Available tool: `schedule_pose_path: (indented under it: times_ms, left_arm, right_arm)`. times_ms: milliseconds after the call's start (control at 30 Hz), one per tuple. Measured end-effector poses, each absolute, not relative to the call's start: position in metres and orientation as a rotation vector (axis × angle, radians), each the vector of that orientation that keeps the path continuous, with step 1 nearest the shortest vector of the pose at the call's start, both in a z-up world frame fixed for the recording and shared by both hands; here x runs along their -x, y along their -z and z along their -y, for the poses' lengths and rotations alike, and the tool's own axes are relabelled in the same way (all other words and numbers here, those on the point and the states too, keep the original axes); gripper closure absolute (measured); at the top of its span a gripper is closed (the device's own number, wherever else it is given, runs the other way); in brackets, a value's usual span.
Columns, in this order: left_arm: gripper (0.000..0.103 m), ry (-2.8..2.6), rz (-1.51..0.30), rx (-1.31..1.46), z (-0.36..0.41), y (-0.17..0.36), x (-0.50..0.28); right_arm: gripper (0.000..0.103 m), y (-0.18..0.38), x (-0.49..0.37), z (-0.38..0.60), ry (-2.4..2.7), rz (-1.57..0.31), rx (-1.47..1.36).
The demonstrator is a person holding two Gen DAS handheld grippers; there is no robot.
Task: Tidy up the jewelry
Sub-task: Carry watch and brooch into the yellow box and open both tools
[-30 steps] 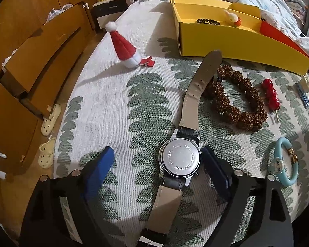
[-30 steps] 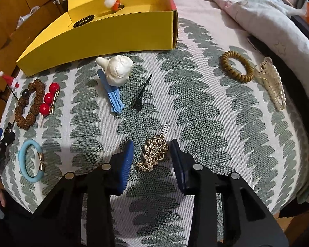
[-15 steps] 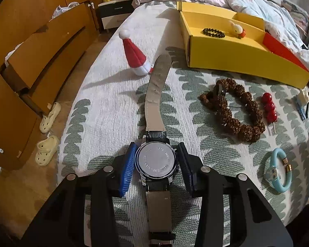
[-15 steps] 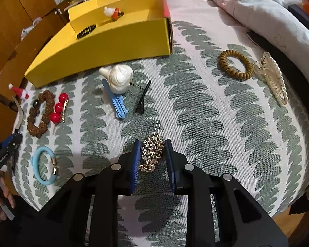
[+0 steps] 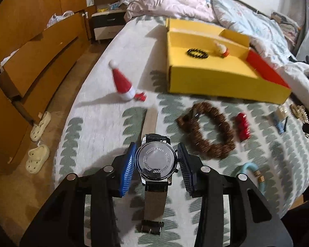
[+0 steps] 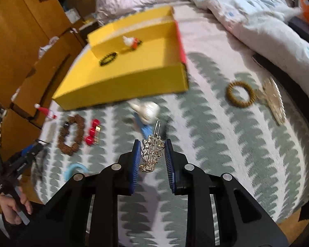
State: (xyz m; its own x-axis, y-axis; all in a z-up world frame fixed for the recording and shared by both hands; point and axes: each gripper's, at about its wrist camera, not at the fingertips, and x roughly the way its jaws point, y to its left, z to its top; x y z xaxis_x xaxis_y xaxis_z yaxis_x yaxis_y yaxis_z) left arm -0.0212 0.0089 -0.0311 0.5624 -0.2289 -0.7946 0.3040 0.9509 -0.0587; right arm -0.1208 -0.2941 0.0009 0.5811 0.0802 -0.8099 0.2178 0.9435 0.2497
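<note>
Wooden drawer fronts line the far left of the left wrist view, with two cream foam clogs on the floor beside the bed. On the white bedspread printed with green scalloped leaves stands a small red felt Santa hat with a white pompom, and further right a shallow yellow cardboard box holds a black beaded bracelet and a little white and orange figure. Between the hat and the box wall the cloth is bare. In front of the box lie a brown rough-bead bracelet, a red berry hair clip just beside it, and a pale blue bangle nearer the lower right. The left gripper has its blue ribbed pads pressed on both sides of a steel-backed wristwatch with a dark leather strap, engraved case back upward, one strap end pointing toward the hat, the buckle end hanging below. In the right wrist view, the right gripper clamps narrowly on a gold filigree hair barrette, its thin pin sticking out ahead above a white shell-shaped clip and a blue clip. To the right lie a tan coiled hair tie touching a pale gold claw clip.
</note>
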Motion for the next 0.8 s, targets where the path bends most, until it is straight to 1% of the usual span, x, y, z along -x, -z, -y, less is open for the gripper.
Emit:
schedule_pose_path:
  times_ms: [367,633,800]
  left_arm:
    - [0.062,0.4,-0.861,-0.018,0.017,-0.013,0.0]
    - [0.062,0.462,-0.821,-0.02,0.055,-0.053,-0.041]
    - [0.062,0.484,-0.798,-0.027,0.078,-0.073,-0.075]
  right_arm:
    - [0.079,-0.034,0.065,0.282,-0.065,-0.887,-0.394]
    - [0.079,-0.055,0.002,0.283,-0.092,-0.883,-0.371]
    - [0.079,-0.054,-0.043,0.298,-0.083,-0.901,-0.366]
